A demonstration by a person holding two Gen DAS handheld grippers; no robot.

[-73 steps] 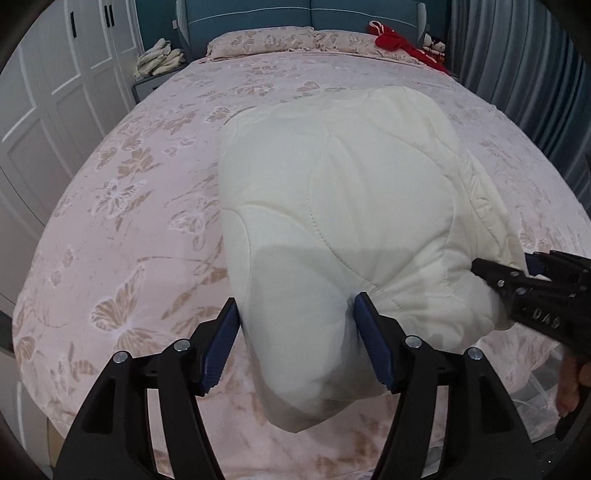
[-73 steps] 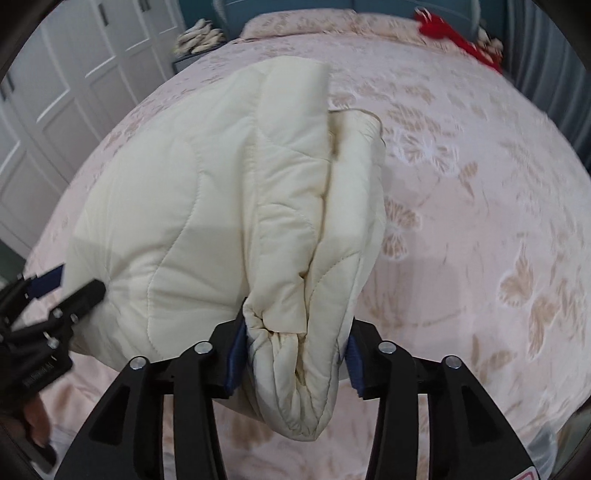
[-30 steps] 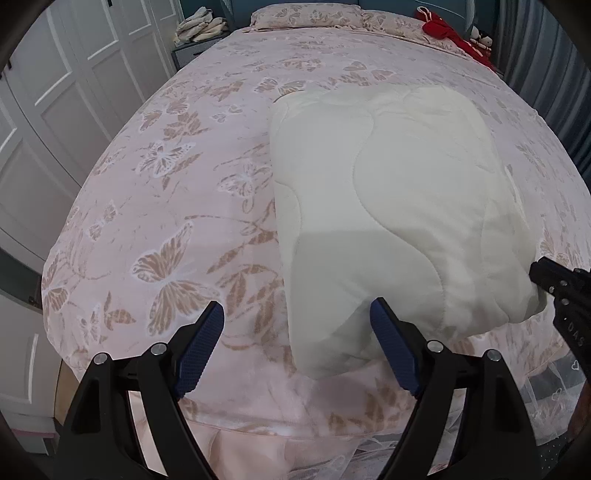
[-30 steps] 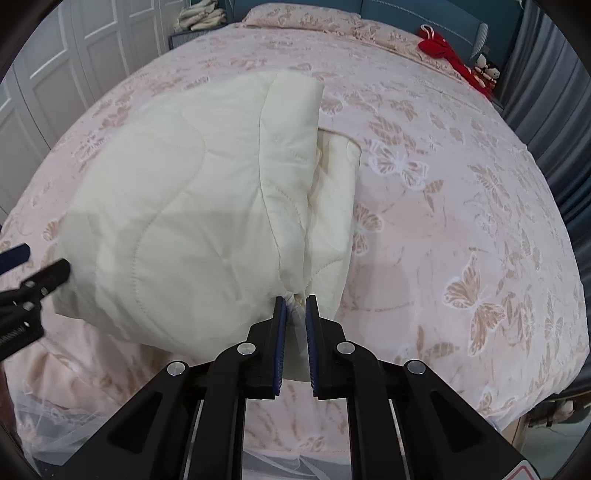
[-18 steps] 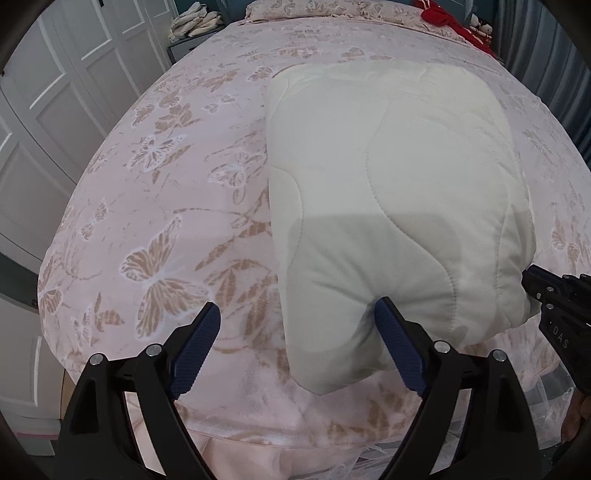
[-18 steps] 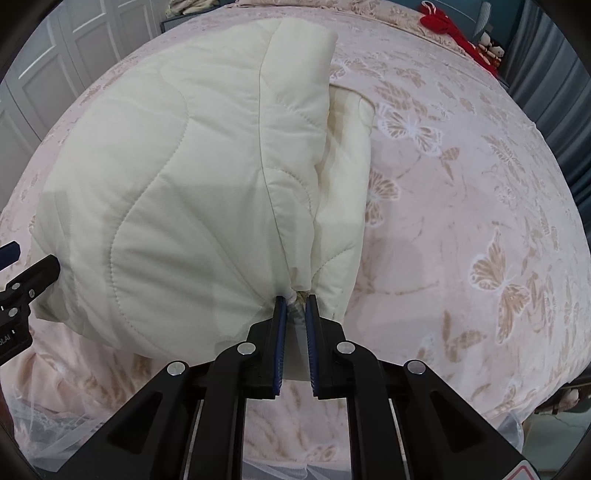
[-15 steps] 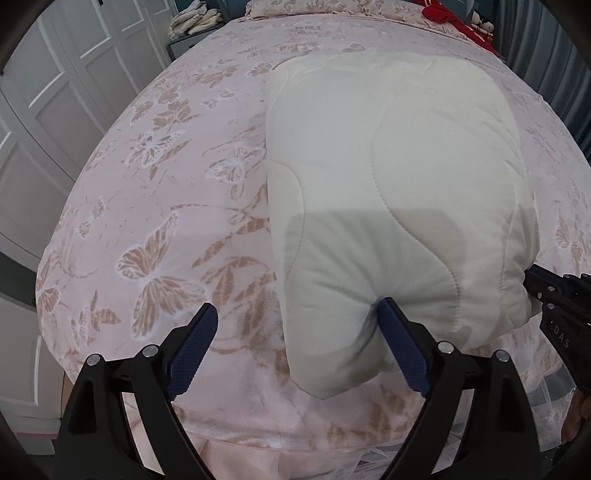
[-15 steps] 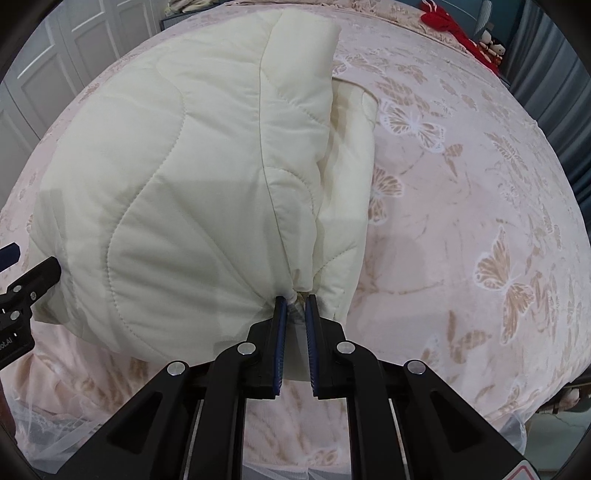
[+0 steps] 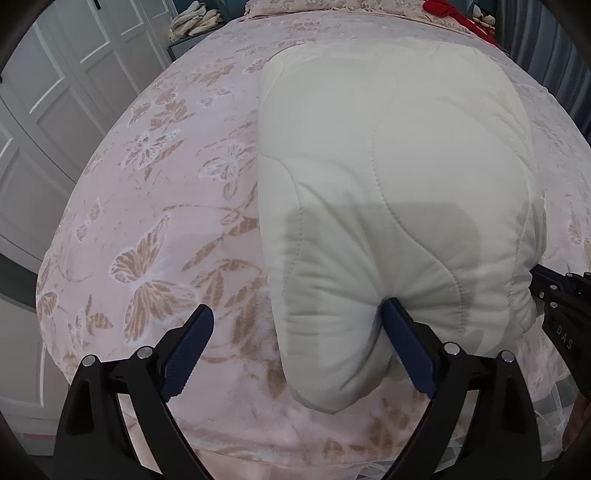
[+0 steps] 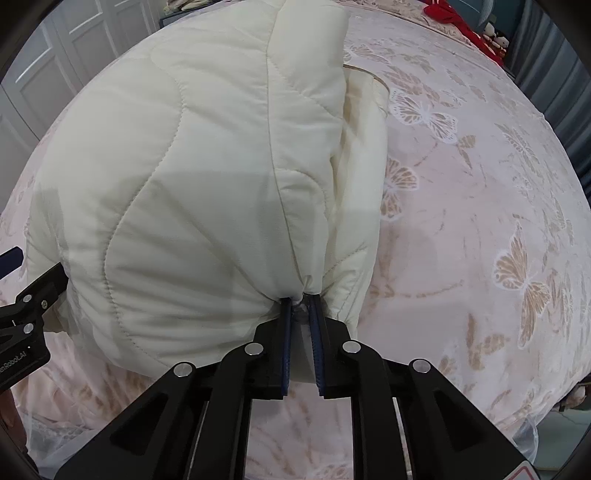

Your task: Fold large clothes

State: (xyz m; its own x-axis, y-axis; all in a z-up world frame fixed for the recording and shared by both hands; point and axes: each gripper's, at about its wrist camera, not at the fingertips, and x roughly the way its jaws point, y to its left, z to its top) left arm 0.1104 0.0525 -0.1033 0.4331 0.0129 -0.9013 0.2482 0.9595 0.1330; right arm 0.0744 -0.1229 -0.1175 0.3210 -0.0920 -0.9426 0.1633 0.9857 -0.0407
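A cream quilted garment, folded into a thick pad, lies on the pink butterfly-print bed near its front edge. My left gripper is wide and its jaws are opening. The garment's near left corner lies between them, and only the right finger dents the fabric. In the right wrist view the garment bulges up, and my right gripper pinches a gathered bit of its near right edge. Its jaws are opening slightly, with fabric still bunched at the tips. Each gripper shows at the edge of the other's view.
White wardrobe doors stand left of the bed. Grey curtains hang on the right. Something red lies by the pillows, and a pile of cloth sits beyond the far left corner. The bed's front edge drops off just under the grippers.
Both grippers have sunk toward the bed and the garment fills more of each view. The left jaws have spread wider off the corner. The right jaws have parted a little on the pinched edge.
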